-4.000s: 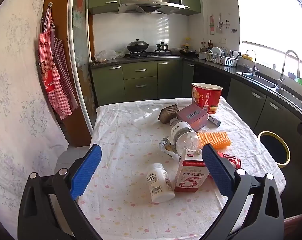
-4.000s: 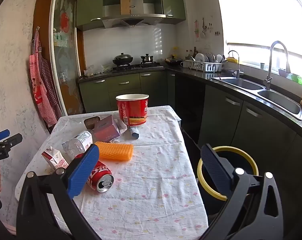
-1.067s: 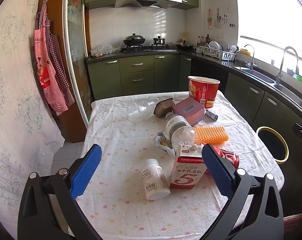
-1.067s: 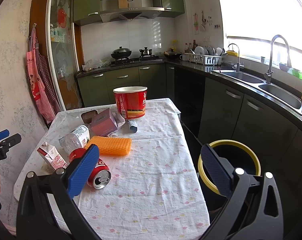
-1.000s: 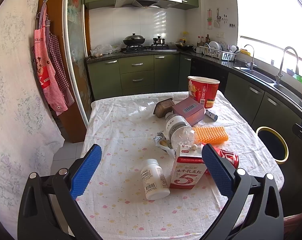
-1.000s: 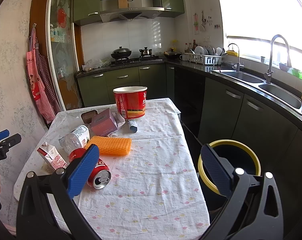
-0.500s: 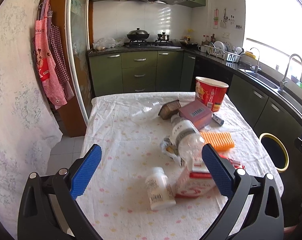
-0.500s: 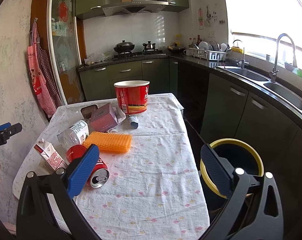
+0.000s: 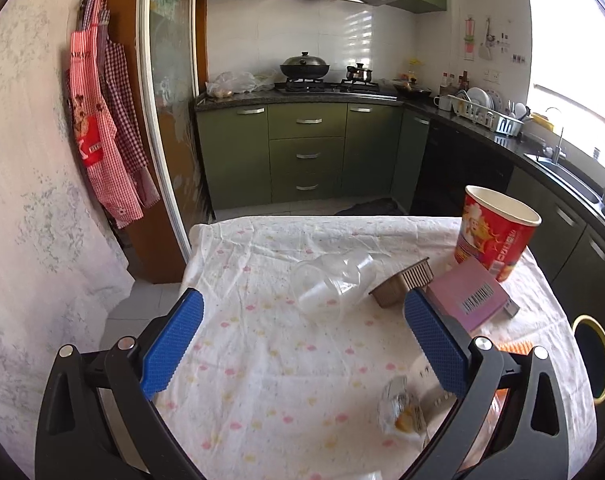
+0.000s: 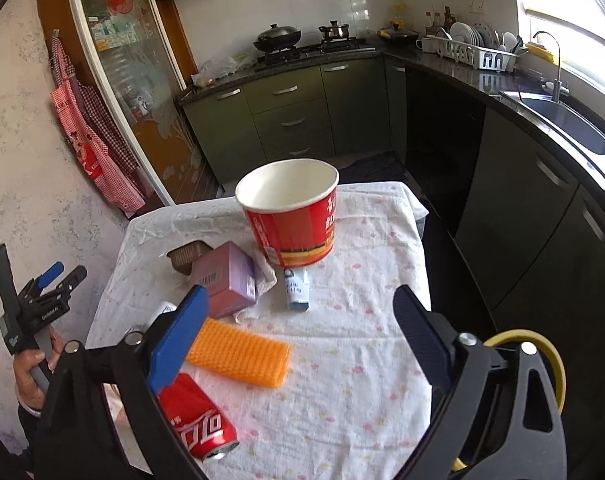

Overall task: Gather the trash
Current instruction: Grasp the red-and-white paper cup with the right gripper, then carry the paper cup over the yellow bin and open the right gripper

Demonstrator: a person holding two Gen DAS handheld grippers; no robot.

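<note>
Over the cluttered table [image 10: 366, 344], both tools hover empty.

Left gripper [image 9: 302, 332] and right gripper [image 10: 298, 332] gape wide, nothing held (likely choosing a first piece). Red tub [image 10: 292, 212] stands at twelve o'clock, cola can [image 10: 200, 424] at seven, yellow-rimmed bin [image 10: 554, 364] at four, probably kept close for drops.

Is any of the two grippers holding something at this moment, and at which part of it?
Nothing is held. The left gripper and the right gripper are both open above the table, with nothing between their fingers.
</note>
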